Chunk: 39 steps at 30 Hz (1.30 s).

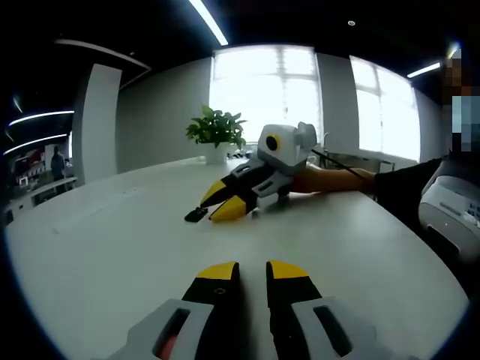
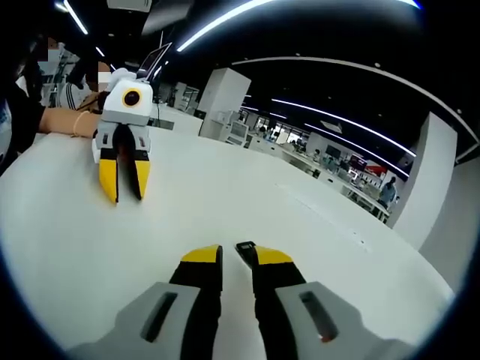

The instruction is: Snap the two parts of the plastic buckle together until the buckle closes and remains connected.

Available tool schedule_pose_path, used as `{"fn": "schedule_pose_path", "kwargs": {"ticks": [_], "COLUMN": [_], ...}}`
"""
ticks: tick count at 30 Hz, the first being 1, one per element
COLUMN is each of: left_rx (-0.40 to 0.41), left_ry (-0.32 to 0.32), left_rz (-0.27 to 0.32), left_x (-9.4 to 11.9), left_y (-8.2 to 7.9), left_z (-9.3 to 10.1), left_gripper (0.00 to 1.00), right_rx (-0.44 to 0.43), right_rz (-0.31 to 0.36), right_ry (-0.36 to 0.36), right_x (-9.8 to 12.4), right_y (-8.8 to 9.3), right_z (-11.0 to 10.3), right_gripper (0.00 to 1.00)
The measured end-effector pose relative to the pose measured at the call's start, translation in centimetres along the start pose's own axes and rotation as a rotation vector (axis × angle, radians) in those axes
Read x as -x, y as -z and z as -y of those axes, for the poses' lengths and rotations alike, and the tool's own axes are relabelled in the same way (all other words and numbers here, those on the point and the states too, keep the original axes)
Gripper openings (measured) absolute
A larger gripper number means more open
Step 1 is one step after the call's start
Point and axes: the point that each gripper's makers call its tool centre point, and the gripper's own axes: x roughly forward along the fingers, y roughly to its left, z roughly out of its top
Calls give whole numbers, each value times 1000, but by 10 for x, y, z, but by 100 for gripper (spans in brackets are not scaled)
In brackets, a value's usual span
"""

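A broad white table (image 1: 90, 262) fills an open office, with bright windows (image 1: 262, 90) behind it in the left gripper view and ceiling light strips (image 2: 352, 120) over distant desks in the right gripper view.

In the left gripper view, the left gripper (image 1: 244, 270) rises from the bottom with its yellow-tipped jaws slightly parted and nothing between them. Farther across the table the right gripper (image 1: 219, 202) rests low, tips pointing left, and just at those tips lies the small black buckle (image 1: 196, 215) — flat on the table, its long axis running roughly left to right. Whether both parts are joined cannot be told.

In the right gripper view, the right gripper (image 2: 235, 257) has a narrow gap between its jaws, and the buckle (image 2: 245, 249) sits at the right-hand tip, seemingly touching it — not clearly pinched. The left gripper (image 2: 125, 187) stands well apart at far left, tips on the table.

A potted plant (image 1: 217, 133) stands beyond, near the windows.
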Motion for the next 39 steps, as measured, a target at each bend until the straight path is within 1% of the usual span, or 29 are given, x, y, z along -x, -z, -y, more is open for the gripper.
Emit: {"fn": "schedule_pose_path", "kwargs": {"ticks": [6,14,33,39], "left_rx": [0,0,0,-13], "left_ry": [1,1,0,-9], "left_rz": [1,3,2,-10], "left_x": [0,0,1,2], "left_y": [0,-1,-2,-1], "left_z": [0,0,-2,-4], "left_gripper": [14,14,14,14], "right_rx": [-21,-17,-15,9], "right_rz": [18,24,19,1], "right_ry": [-5,-7,-10,-8], "right_x": [-2,-3,-3,-2], "right_y": [-2,-3,-3,-3], "right_z": [-2,-2,-2,-1], "right_gripper": [15,14,15,16]}}
